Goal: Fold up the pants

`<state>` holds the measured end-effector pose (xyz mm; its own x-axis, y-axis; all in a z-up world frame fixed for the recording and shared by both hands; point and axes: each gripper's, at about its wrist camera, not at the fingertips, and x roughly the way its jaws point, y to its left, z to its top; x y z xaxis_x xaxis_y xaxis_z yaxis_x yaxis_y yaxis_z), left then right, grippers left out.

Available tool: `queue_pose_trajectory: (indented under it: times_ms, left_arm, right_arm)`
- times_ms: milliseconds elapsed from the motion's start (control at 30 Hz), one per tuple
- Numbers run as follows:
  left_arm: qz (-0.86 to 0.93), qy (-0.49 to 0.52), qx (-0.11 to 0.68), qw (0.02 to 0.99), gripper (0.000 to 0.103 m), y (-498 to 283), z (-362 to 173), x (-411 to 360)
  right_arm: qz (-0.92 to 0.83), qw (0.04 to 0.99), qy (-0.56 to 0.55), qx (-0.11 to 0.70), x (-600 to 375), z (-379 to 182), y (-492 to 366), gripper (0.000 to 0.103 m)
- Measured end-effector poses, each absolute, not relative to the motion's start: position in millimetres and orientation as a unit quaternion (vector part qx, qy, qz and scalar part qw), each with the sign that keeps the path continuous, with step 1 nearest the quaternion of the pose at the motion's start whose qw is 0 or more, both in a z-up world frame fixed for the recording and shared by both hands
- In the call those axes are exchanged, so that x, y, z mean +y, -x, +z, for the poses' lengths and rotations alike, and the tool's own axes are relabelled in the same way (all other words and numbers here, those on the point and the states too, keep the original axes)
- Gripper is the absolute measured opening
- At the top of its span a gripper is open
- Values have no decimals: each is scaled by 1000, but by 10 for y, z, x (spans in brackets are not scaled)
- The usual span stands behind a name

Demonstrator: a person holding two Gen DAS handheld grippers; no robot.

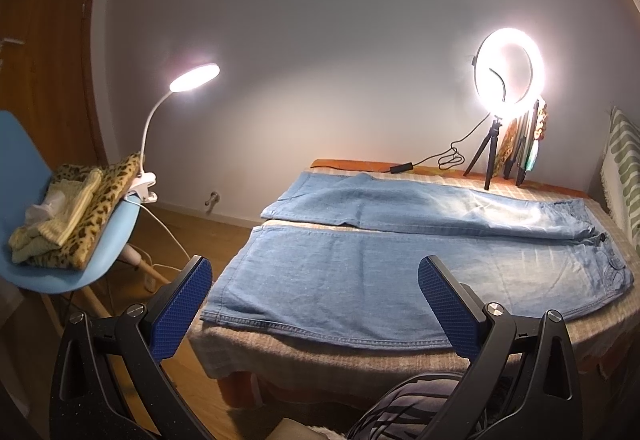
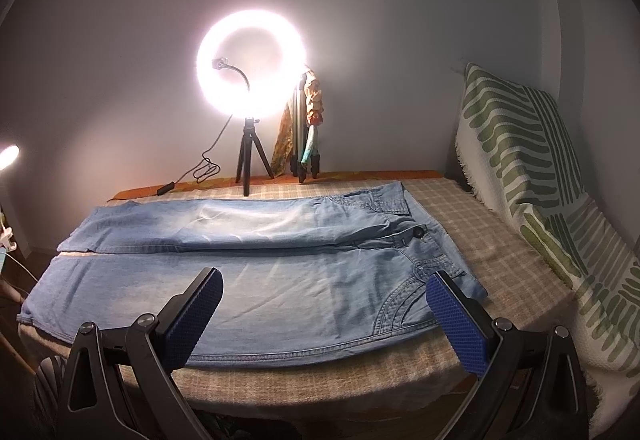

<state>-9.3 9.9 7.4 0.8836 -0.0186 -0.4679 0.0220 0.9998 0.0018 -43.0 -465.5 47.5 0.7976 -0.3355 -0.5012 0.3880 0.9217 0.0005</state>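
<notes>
Blue ribbed pads (image 1: pixel 180 304) on the left gripper (image 1: pixel 316 304) stand wide apart, holding nothing; the right gripper (image 2: pixel 324 316) is equally wide and empty. Ahead of both sets of jaws the pants (image 2: pixel 248 272) lie flat across the bed (image 2: pixel 480 240), legs side by side, hems beyond the left jaws, waistband and button past the right ones. Thin, limp denim could slip or bunch if a jaw catches only one layer, and the near hem hangs close to the bed's edge, so a tug might drag it off. Checked blanket (image 1: pixel 312 356) looks coarse; seams are raised and stitched
</notes>
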Motion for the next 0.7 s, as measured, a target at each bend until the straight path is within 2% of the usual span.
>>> queue_pose_trajectory:
  times_ms: [433,700]
  left_arm:
    - [-18,-24,233,972,102,104,282,112]
    - [-48,-30,245,968,102,-205,213,291]
  right_arm:
    - [-153,960,-73,222,-4822,598,559,103]
    - [-139,967,-66,204,-4786,649,558,103]
